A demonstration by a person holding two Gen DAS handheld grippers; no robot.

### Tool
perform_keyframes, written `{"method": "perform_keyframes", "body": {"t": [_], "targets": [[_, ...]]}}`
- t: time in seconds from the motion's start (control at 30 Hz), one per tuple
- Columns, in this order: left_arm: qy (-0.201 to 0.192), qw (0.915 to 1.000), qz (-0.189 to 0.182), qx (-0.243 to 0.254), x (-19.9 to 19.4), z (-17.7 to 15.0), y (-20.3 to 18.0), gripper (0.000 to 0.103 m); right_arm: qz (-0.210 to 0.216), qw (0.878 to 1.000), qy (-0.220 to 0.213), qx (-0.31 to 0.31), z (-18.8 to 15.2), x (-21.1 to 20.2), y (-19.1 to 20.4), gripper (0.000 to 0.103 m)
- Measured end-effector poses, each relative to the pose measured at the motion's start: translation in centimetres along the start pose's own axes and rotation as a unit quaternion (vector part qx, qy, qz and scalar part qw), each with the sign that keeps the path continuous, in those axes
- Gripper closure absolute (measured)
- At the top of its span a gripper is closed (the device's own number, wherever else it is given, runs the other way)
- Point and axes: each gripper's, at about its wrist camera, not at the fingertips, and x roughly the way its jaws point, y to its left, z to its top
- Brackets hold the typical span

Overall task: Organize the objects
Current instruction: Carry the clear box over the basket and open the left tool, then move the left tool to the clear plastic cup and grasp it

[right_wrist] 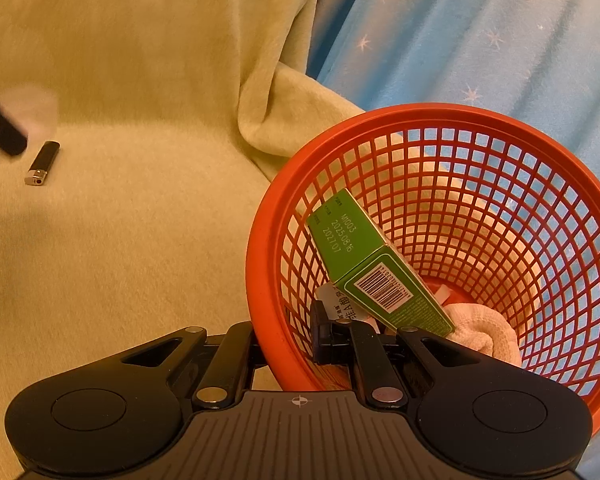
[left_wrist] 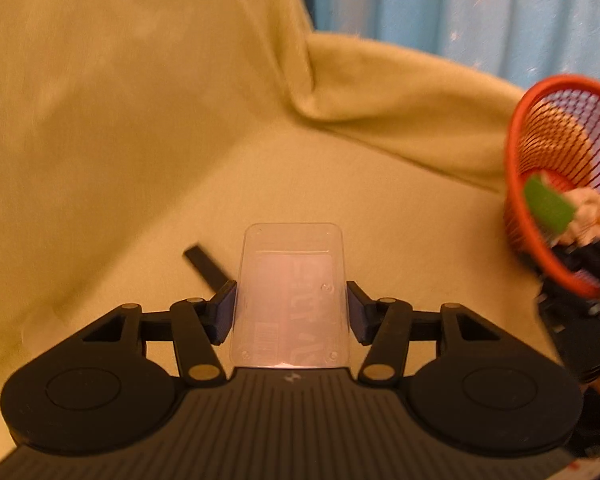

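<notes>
Clear plastic case (left_wrist: 290,296) sits clamped between the left gripper (left_wrist: 291,312) pads, lifted off the blanket (left_wrist: 140,160) apparently for the orange basket (right_wrist: 440,120), whose rim the right gripper (right_wrist: 300,340) pinches shut, likely to steady it.

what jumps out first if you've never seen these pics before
The red basket stands out most, at the right on the yellow blanket, with a green box leaning inside it over a white cloth. The right hand-held gripper is shut on its rim. Next comes the clear case held in the left hand-held gripper, and the black lighter lying alone on the blanket.
</notes>
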Motion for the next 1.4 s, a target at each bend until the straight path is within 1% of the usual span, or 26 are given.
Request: {"method": "perform_keyframes", "body": {"t": [0.1, 0.2, 0.27, 0.33, 0.5, 0.63, 0.67, 0.7, 0.73, 0.8, 0.87, 0.93, 1.03, 1.13, 1.23, 1.33, 1.4], "targets": [[-0.010, 0.9997, -0.015, 0.018, -1.0, 1.5, -1.2, 0.052, -0.001, 1.000, 0.000, -0.002, -0.1, 0.0, 0.0, 0.097], [-0.018, 0.9984, -0.040, 0.035, -1.7, 3.0, -2.9, 0.052, -0.001, 1.000, 0.000, -0.002, -0.1, -0.1, 0.0, 0.097], [-0.028, 0.9964, -0.062, 0.050, -2.5, 4.1, -4.4, 0.052, -0.001, 1.000, 0.000, -0.002, -0.1, 0.0, 0.0, 0.097], [-0.039, 0.9930, -0.092, 0.062, -3.2, 5.5, -6.1, 0.052, -0.001, 1.000, 0.000, -0.002, -0.1, 0.0, 0.0, 0.097], [-0.054, 0.9792, -0.164, 0.107, -4.2, 8.8, -11.1, 0.052, 0.000, 1.000, 0.000, -0.001, -0.1, 0.0, 0.0, 0.097], [-0.053, 0.9640, -0.221, 0.138, -3.6, 11.0, -15.5, 0.052, 0.000, 1.000, -0.002, 0.005, -0.1, 0.0, -0.1, 0.097], [-0.050, 0.9596, -0.237, 0.143, -3.1, 11.6, -16.7, 0.050, 0.000, 1.000, -0.002, 0.006, 0.0, 0.0, -0.1, 0.097], [-0.046, 0.9563, -0.249, 0.146, -2.5, 12.2, -17.8, 0.042, 0.001, 1.000, -0.002, 0.007, 0.0, 0.0, -0.1, 0.097], [-0.045, 0.9555, -0.252, 0.147, -2.0, 12.6, -18.8, 0.040, 0.001, 1.000, -0.002, 0.007, 0.1, 0.0, -0.1, 0.097], [-0.053, 0.9548, -0.250, 0.152, -1.7, 13.2, -19.9, 0.040, 0.001, 1.000, -0.003, 0.005, 0.1, 0.1, -0.1, 0.097], [-0.066, 0.9558, -0.248, 0.144, -2.1, 13.2, -19.6, 0.040, 0.002, 1.000, -0.003, 0.005, 0.2, 0.1, -0.2, 0.097], [-0.071, 0.9611, -0.232, 0.131, -2.2, 12.9, -18.5, 0.040, 0.002, 1.000, -0.004, 0.009, 0.3, 0.1, -0.3, 0.097], [-0.076, 0.9721, -0.197, 0.102, -2.4, 12.2, -15.4, 0.040, 0.003, 1.000, -0.004, 0.010, 0.3, 0.2, -0.3, 0.097], [-0.083, 0.9834, -0.149, 0.061, -2.6, 11.0, -11.2, 0.040, 0.004, 1.000, -0.004, 0.011, 0.3, 0.3, -0.4, 0.097], [-0.085, 0.9918, -0.094, 0.018, -2.5, 9.7, -6.4, 0.040, 0.005, 1.000, -0.004, 0.013, 0.3, 0.3, -0.6, 0.097], [-0.075, 0.9963, -0.036, -0.020, -2.9, 8.2, -1.7, 0.039, 0.004, 1.000, -0.004, 0.012, 0.4, 0.3, -0.6, 0.097], [-0.066, 0.9970, 0.000, -0.040, -3.1, 6.8, 1.3, 0.039, 0.005, 1.000, -0.004, 0.012, 0.4, 0.3, -0.6, 0.097]]}}
